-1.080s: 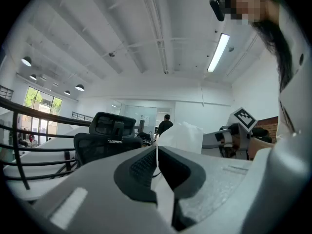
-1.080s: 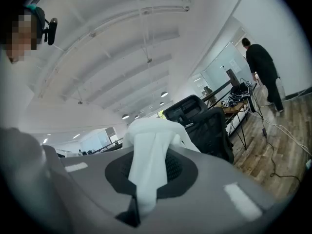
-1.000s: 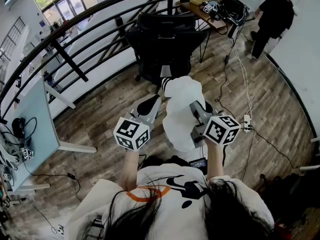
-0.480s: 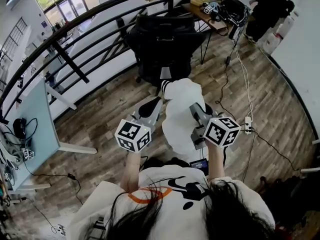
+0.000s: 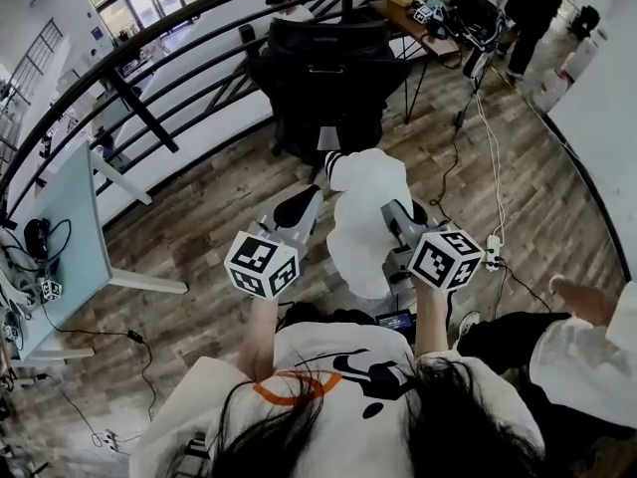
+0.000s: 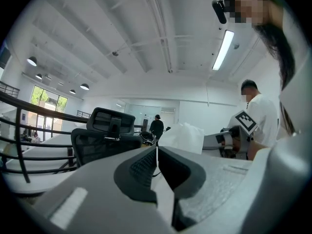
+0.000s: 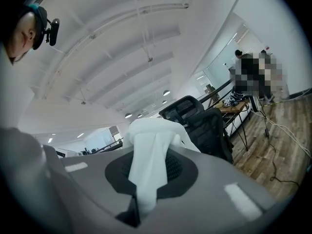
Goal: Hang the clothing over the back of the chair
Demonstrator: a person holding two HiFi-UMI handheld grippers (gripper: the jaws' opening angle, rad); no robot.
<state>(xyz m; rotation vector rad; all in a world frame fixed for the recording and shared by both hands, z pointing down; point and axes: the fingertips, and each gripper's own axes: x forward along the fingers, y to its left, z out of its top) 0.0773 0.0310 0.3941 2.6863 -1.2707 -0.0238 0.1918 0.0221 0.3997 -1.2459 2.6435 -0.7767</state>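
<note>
Two grippers: held out side by side above the wooden floor [image 5: 199,227], tips toward the chair.
Left edge: a pale blue table [image 5: 65,217] with cables on it, beside a dark curved railing [image 5: 149,53].
Left gripper [image 5: 299,205]: jaws pressed together in its own view [image 6: 156,152], only a thin pale slit between the pads and no cloth in them; the clothing sits just to its right, apart from it.
Chair [image 5: 328,78]: black mesh office chair with a headrest, straight ahead of both grippers and backed against the railing; its back is bare.
Clothing [image 5: 363,227]: a white bundled garment with a black-and-white striped cuff [image 5: 333,164] at its far end, held up in the air between the two grippers and short of the chair, not touching it.
Right gripper [image 5: 395,214]: pinching the clothing; in its own view [image 7: 151,167] a white fold runs down between the pads and bunches above them [image 7: 153,130], with the chair [image 7: 204,126] beyond.
Right edge: a second person's white sleeve [image 5: 587,352] at the lower corner.
</note>
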